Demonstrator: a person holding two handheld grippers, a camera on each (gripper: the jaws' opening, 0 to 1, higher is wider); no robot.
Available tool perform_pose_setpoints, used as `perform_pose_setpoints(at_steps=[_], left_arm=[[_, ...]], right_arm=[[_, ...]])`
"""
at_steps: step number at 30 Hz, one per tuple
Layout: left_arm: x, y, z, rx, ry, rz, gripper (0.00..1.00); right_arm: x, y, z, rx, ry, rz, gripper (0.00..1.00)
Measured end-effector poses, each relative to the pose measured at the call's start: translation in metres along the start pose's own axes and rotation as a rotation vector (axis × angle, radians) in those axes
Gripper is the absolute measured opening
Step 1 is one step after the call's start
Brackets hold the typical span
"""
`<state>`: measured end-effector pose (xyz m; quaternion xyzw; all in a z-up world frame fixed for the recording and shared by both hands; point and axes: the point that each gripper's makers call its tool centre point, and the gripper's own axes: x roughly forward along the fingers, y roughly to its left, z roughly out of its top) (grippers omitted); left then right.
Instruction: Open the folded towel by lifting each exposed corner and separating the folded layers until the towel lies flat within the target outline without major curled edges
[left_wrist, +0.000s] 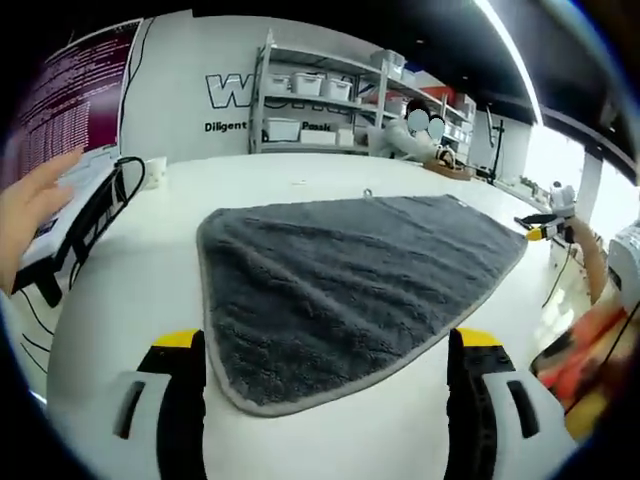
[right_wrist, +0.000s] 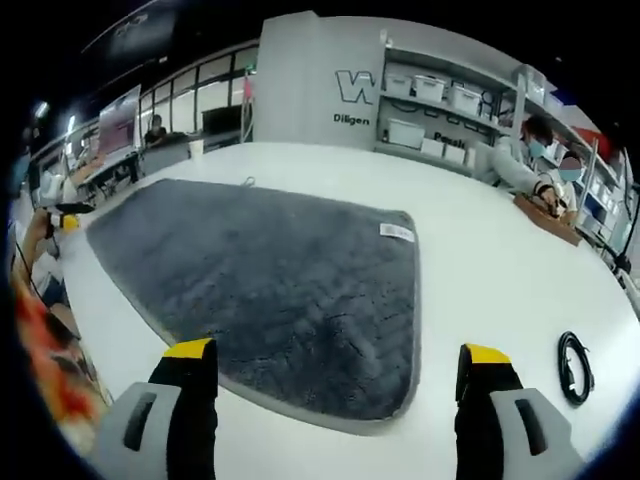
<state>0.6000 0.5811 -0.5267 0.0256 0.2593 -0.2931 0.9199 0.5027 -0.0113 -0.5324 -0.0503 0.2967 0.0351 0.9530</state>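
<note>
grey towel (left_wrist: 350, 290) spread on the white table (left_wrist: 300, 185), seen from two opposite near corners. in the left gripper view the towel's rounded near corner lies between the jaws of the left gripper (left_wrist: 325, 375); its edges run away to the far left and far right, and the pile looks even, with a small hanging loop (left_wrist: 367, 192) at the far edge. in the right gripper view the same towel (right_wrist: 270, 280) fills the near middle of the table, its sewn label (right_wrist: 396, 231) near the far right corner and its near edge just ahead of the right gripper (right_wrist: 340, 385). both pairs of tongs stand wide open with nothing between the yellow-tipped jaws; neither touches the cloth. no target outline can be made out on the table, so fit to it cannot be judged. a black coiled cable (right_wrist: 575, 366) lies on the table well to the right of the towel, and a laptop (left_wrist: 70, 215) sits at the far left with a hand (left_wrist: 30, 215) resting by it. shelving (left_wrist: 330, 95) with white bins stands against the far wall. judged step: unfolding appears complete or nearly so, since one layer seems to show and no large curl is visible. the next move would likely call for checking edges and nudging any lifted corner flat, pinching only the hem.
</note>
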Motion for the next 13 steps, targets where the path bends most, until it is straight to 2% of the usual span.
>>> perform_pose_setpoints(at_steps=[3, 7, 10, 13], left_arm=[[-0.0031, -0.0019, 0.0011, 0.002, -0.006, -0.005, 1.00], [-0.0057, -0.0052, 0.0063, -0.006, -0.032, -0.020, 1.00], [-0.0060, -0.0072, 0.0093, 0.012, -0.049, -0.025, 1.00], [-0.0055, -0.0095, 0.0093, 0.015, -0.051, -0.032, 1.00]], right_arm=[[0.0006, 0.0005, 0.0014, 0.020, -0.013, 0.006, 0.99], [0.0010, 0.0014, 0.0018, 0.010, -0.012, 0.003, 0.99], [0.0009, 0.0035, 0.0059, -0.006, -0.042, 0.010, 0.99], [0.0020, 0.0027, 0.0029, -0.014, -0.034, 0.004, 0.99]])
